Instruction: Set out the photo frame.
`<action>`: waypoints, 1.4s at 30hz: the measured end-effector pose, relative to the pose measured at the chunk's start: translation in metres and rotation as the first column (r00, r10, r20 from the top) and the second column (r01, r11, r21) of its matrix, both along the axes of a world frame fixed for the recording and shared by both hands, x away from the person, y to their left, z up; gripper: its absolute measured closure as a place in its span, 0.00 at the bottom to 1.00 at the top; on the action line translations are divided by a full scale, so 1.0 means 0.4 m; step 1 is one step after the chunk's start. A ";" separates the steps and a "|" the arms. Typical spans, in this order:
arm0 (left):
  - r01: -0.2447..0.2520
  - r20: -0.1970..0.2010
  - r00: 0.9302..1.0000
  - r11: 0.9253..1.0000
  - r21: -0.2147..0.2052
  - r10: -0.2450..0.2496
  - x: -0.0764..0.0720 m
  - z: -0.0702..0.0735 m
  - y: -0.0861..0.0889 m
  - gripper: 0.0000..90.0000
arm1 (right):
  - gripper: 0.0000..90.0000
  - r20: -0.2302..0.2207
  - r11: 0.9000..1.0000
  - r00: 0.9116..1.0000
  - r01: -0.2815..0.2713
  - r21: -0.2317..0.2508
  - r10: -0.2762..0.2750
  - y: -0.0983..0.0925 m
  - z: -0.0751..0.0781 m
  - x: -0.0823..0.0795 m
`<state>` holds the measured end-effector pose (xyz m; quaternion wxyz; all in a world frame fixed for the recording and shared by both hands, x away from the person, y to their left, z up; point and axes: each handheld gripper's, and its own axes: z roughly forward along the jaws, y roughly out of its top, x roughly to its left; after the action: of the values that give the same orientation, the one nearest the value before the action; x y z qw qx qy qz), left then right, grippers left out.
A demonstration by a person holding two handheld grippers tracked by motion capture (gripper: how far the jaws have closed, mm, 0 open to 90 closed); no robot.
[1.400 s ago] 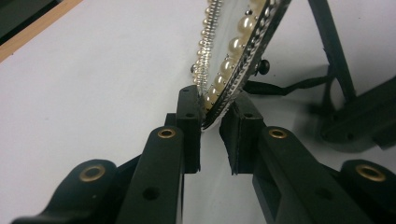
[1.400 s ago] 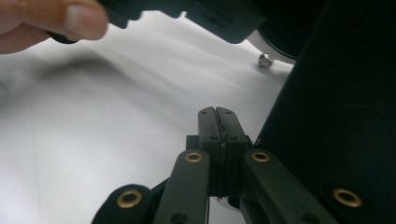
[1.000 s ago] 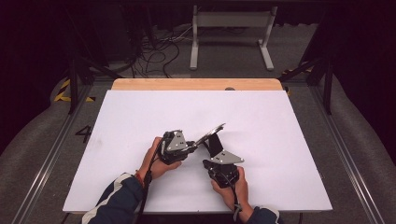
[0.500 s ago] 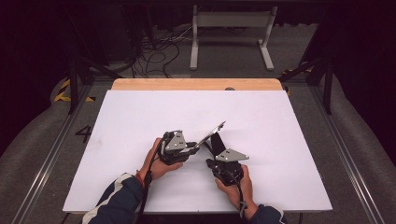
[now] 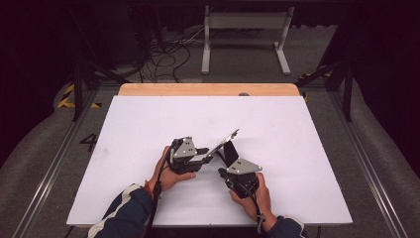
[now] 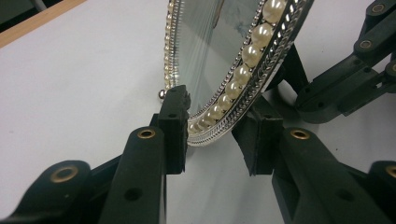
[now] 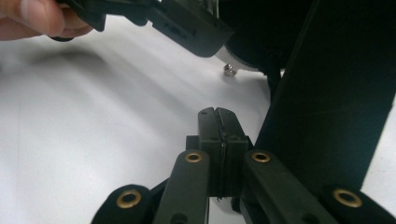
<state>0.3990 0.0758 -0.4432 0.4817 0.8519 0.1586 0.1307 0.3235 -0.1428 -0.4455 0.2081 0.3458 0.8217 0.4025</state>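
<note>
A small mirror (image 6: 219,51) with a silver frame edged in pearls stands tilted on the white surface (image 5: 148,129), propped by a black back stand. The left hand-held gripper (image 6: 217,135) has just been opening, jaws spread around its lower rim. The right hand-held gripper (image 7: 218,126) is pressed together, empty, beside the stand.

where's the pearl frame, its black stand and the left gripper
pearl frame (image 6: 243,70), left gripper view, on its pearl border
black stand (image 7: 327,98), right gripper view, on its flat face
left gripper (image 6: 212,128), left gripper view, between its fingertips
</note>
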 end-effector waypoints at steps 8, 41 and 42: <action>0.022 -0.010 1.000 1.000 -0.016 -0.023 0.001 -0.001 -0.001 0.79 | 1.00 -0.028 1.000 1.000 0.010 0.010 -0.010 -0.017 0.000 0.014; 0.043 0.013 0.999 0.999 -0.007 -0.043 -0.020 0.014 -0.003 0.79 | 1.00 -0.085 0.999 0.996 0.036 0.029 -0.033 -0.060 -0.015 0.044; 0.043 0.011 0.999 0.999 -0.011 -0.043 -0.018 0.013 -0.005 0.79 | 1.00 -0.085 0.999 0.996 0.037 0.027 -0.035 -0.062 -0.015 0.045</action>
<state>0.3917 0.0738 -0.4382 0.4901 0.8516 0.1385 0.1241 0.3414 -0.1677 -0.4517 0.1754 0.3804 0.8174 0.3955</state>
